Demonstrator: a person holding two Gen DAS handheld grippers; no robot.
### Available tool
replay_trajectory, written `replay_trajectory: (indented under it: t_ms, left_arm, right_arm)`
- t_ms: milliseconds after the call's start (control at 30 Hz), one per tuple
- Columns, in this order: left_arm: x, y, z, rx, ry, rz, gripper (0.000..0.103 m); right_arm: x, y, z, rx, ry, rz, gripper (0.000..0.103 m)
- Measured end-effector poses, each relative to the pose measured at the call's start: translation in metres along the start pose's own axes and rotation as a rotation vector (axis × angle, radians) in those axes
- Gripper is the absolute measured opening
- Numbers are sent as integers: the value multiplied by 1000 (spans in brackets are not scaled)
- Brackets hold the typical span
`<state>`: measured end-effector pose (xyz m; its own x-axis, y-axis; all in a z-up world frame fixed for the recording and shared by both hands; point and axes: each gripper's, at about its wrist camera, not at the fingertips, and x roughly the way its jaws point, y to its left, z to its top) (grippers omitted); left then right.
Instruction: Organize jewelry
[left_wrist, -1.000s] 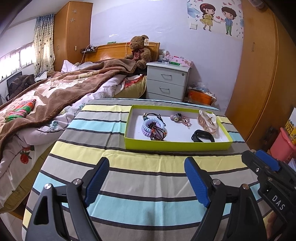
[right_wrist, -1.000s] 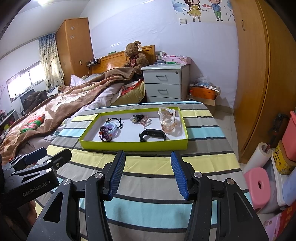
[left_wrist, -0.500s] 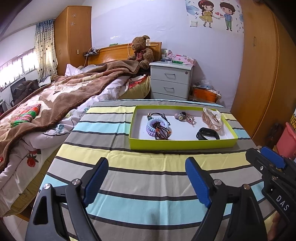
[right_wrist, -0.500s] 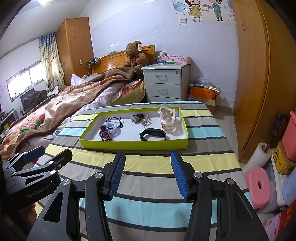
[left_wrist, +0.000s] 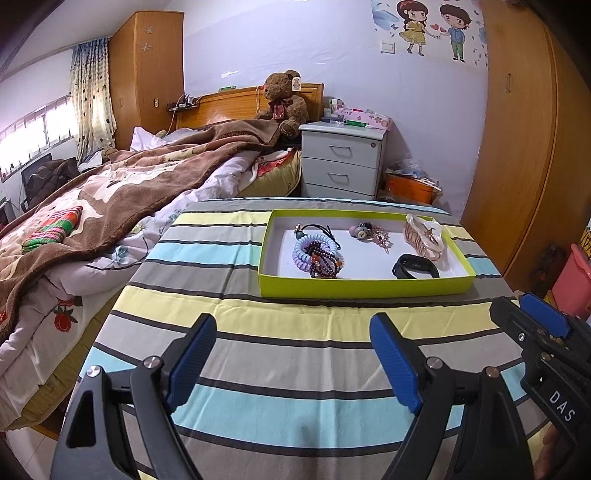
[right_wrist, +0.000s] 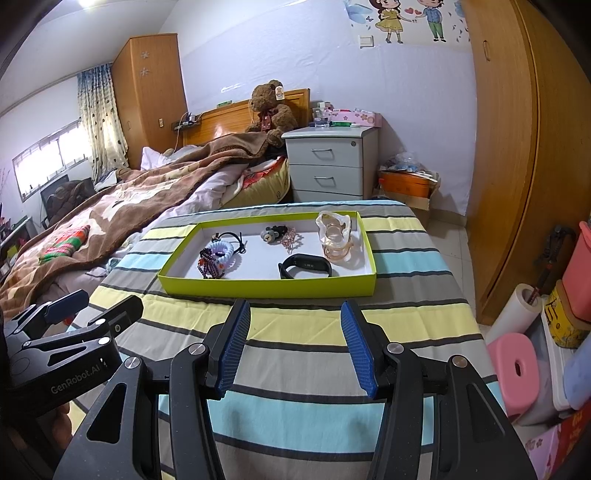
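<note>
My left gripper (left_wrist: 293, 358) and right gripper (right_wrist: 295, 343) both spread, empty, above striped tablecloth (left_wrist: 295, 328); shallow lime-green cardboard tray (left_wrist: 362, 286) of jewelry beyond.

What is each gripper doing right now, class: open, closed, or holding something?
Left gripper: open, holding nothing.
Right gripper: open, holding nothing.

No visible change, tray (left_wrist: 365, 288) unshifted (both views)
</note>
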<state>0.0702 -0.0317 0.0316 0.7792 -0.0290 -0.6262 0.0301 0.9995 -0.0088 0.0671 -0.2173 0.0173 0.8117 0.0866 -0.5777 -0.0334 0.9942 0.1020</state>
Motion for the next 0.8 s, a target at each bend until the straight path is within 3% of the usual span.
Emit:
replay_trajectory:
  t_ms: [800]
  left_arm:
    - [-1, 1, -2, -4, 1, 2, 86]
  right_arm:
    - [0, 1, -1, -2, 1, 1, 52]
